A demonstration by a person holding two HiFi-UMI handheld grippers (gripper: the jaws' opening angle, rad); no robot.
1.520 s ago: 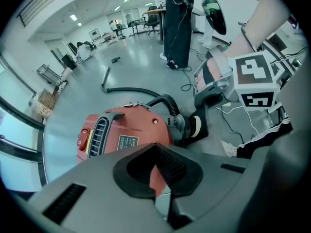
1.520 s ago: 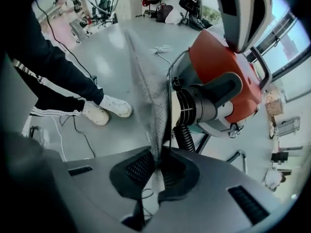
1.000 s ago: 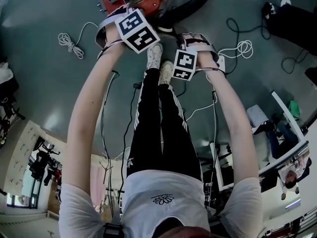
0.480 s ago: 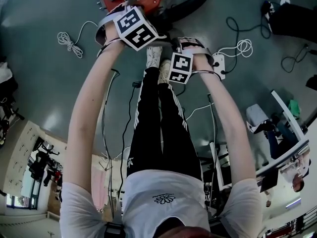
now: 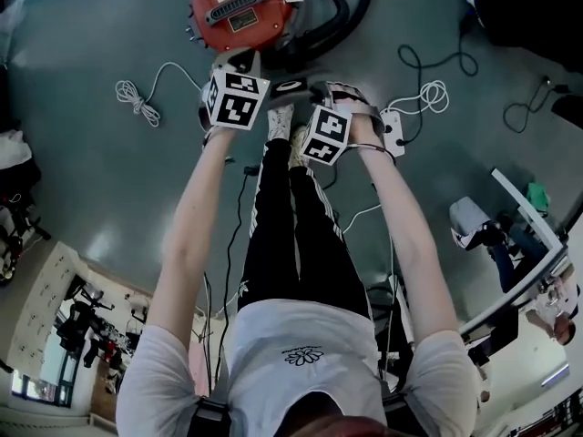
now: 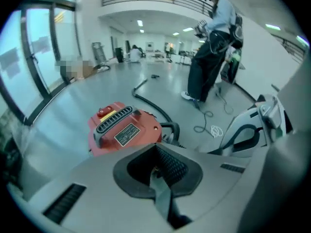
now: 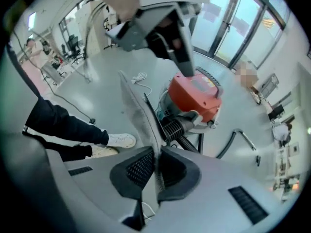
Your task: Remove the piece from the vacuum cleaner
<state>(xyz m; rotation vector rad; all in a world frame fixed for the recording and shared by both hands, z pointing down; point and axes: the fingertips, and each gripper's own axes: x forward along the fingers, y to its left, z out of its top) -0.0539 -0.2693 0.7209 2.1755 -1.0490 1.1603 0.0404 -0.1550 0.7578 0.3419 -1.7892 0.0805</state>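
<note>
Piece off the vacuum cleaner, pinched in the right tongs.

The right tongs (image 7: 156, 152) are almost fully closed, pads clamped on a thin, flat grey piece (image 7: 138, 110) seen edge-on. It stands out from the jaws in the air above the person's white shoes (image 5: 282, 121), apart from the red vacuum cleaner (image 5: 239, 7). The vacuum cleaner sits on the floor just ahead of the shoes, its black hose (image 5: 339, 21) curling round on the person's right. The left tongs (image 6: 156, 171), held just beside the right pair and pointed at the vacuum cleaner, have their jaws drawn together with a narrow grey strip (image 6: 163, 198) caught between the pads. I cannot tell whether that strip belongs to the piece. A coiled white cable (image 5: 137, 94) lies on the floor to the person's left.
</note>
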